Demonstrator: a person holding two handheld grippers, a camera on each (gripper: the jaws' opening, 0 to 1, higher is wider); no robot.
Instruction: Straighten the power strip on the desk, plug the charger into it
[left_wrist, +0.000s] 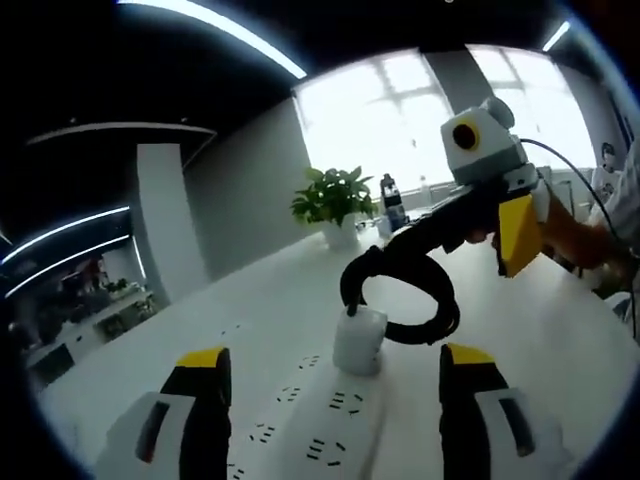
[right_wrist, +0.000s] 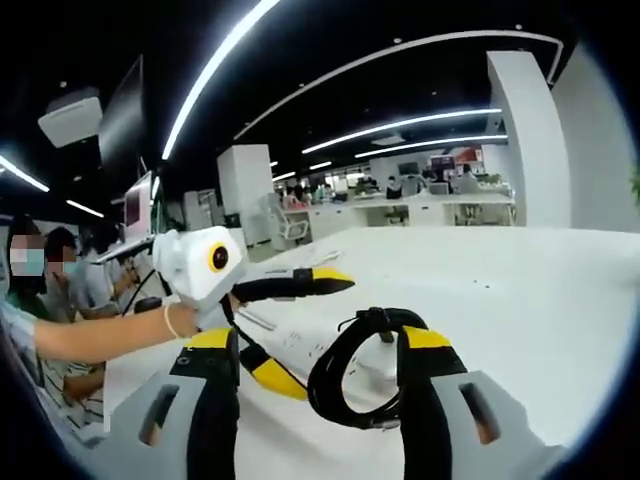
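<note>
The power strip (left_wrist: 320, 430) lies flat on the white tabletop (left_wrist: 560, 340), running away from you between the jaws of your left claw (left_wrist: 335, 400), which is released and hovers over it without gripping. The white charger (left_wrist: 358, 340) already sits upright on the strip, though you cannot tell from here whether its prongs are fully seated. Its black cable (left_wrist: 420, 300) rises from it in a bundled loop.

Your right claw (right_wrist: 320, 380) has that cable (right_wrist: 345, 380) coil between its jaws; whether they actually pinch it is not clear.

Expect the strip to be light, stiff plastic that skids easily on this smooth surface, so take it across its long sides near the middle to hold it steady. The charger is a small hard block with slick faces; grip its two flat sides, not the cable. The coil is soft and springy and probably tugs the charger sideways if you pull on it.
</note>
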